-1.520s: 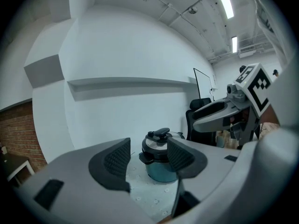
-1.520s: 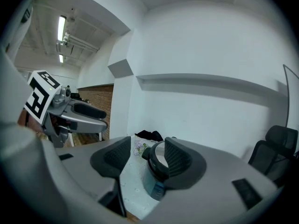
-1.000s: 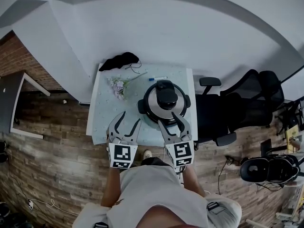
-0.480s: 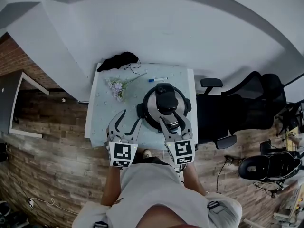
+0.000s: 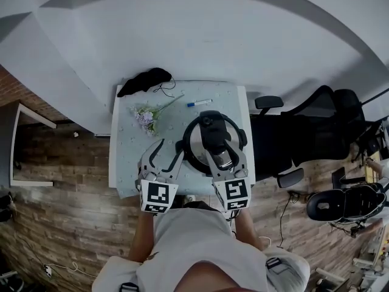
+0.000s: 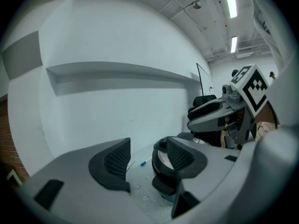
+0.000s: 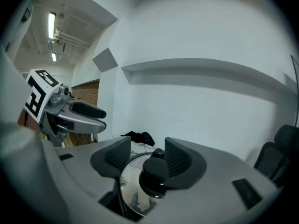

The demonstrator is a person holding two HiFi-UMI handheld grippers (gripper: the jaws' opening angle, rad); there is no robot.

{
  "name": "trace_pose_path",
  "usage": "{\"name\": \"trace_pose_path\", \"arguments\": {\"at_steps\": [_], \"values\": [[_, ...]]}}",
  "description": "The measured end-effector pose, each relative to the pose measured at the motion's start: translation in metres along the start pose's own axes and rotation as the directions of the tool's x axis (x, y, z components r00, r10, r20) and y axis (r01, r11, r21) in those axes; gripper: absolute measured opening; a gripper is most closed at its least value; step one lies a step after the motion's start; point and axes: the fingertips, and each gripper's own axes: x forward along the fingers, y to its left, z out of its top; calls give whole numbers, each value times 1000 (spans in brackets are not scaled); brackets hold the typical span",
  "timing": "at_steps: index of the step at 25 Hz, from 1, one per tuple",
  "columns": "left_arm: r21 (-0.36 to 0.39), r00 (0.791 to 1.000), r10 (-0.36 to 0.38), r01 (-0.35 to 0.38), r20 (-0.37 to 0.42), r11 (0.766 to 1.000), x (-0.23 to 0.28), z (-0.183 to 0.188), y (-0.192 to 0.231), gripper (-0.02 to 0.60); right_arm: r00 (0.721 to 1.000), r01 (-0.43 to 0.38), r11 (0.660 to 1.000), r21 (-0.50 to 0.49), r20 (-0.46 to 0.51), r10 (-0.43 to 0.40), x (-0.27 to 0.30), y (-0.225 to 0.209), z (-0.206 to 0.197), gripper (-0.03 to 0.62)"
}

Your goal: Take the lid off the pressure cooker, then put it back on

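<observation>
The pressure cooker stands on the right half of the pale table, with its steel lid on and a black handle on top. My right gripper hovers open over the cooker's near side. In the right gripper view its pads flank the black handle without touching it. My left gripper is open and empty, just left of the cooker. The left gripper view shows the cooker beyond the open left gripper.
A bunch of pale flowers, a blue marker and a black cloth lie on the far part of the table. Black office chairs stand right of it. A white wall rises behind, and wood floor lies to the left.
My right gripper has moved forward, from the cooker's near rim to over the lid by the handle. The left gripper has crept slightly forward beside the cooker.
</observation>
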Motion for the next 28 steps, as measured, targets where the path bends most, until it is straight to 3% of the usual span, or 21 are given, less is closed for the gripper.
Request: {"name": "trace_pose_path", "arguments": {"at_steps": [6,12,22,28], "values": [[29,991,-132,133,-6,991,34,-2,-1,241,996,88,995,41,-28,-87,11,-16,-5,229],[51,957,-290,290,-24,956,63,-5,-21,239,980,187,979,80,-83,-180,8,-33,-22,229],[71,857,-508,513,-85,855,97,-10,-58,230,945,308,942,131,-160,-287,-1,-50,-44,229],[87,798,-589,600,-123,795,109,-13,-77,232,922,366,918,155,-196,-334,-6,-55,-54,229]]}}
